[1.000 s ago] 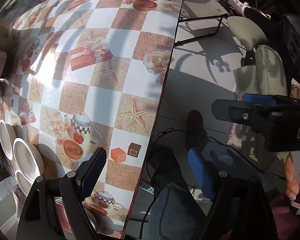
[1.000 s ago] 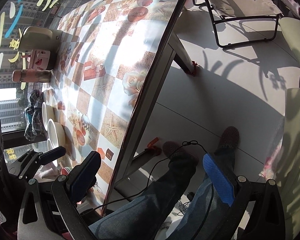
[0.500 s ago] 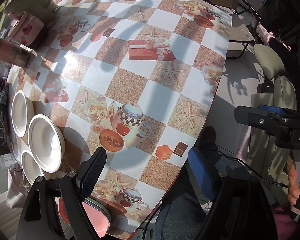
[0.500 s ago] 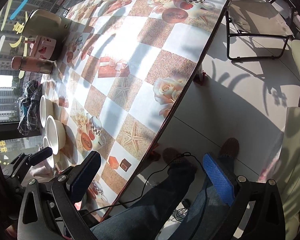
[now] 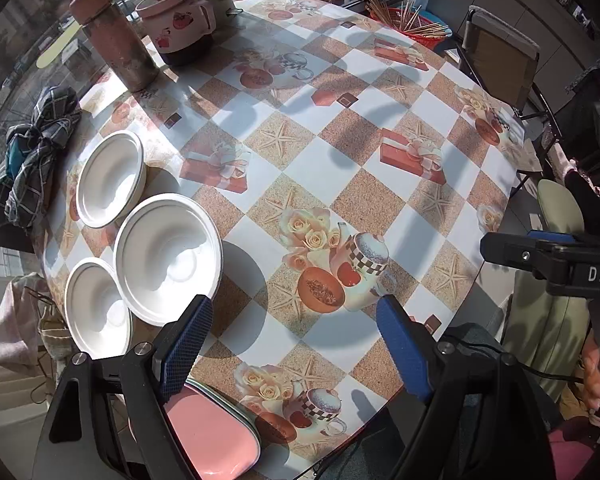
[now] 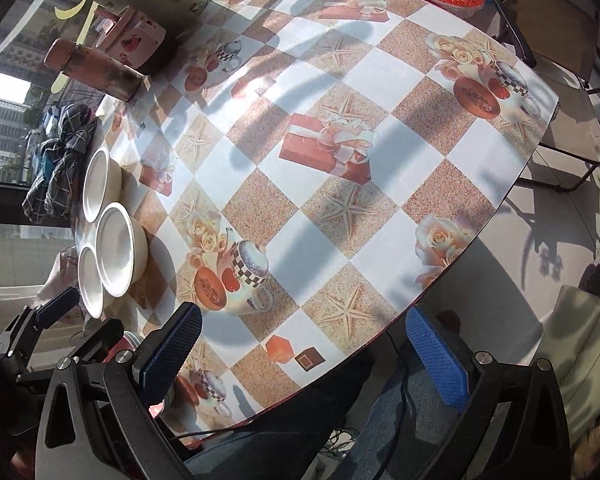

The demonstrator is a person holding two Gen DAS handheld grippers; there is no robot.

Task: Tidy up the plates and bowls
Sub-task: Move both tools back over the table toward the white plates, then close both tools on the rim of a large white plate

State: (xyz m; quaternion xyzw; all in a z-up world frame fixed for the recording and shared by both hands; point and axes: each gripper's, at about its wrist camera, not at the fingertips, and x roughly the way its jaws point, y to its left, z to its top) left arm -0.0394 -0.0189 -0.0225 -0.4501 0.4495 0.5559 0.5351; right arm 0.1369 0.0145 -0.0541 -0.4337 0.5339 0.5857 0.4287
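Three white bowls sit clustered at the left edge of the table, which is covered in a checkered cloth printed with starfish, roses and teapots. The large bowl lies in the middle, touching a smaller bowl toward the near edge, with another bowl just beside it on the far side. A pink plate rests at the near edge on what seems to be a stack of other plates, though the finger in front hides most of it.

The left gripper hangs over the near part of the table, its blue-padded fingers spread wide with only tablecloth between them. The right gripper hovers over the table's near rim, fingers likewise wide apart and empty.

Beyond the bowls lies a crumpled plaid cloth. A brown flask and a pink lidded mug stand at the far side, and a red basket of sticks sits at the far right edge.
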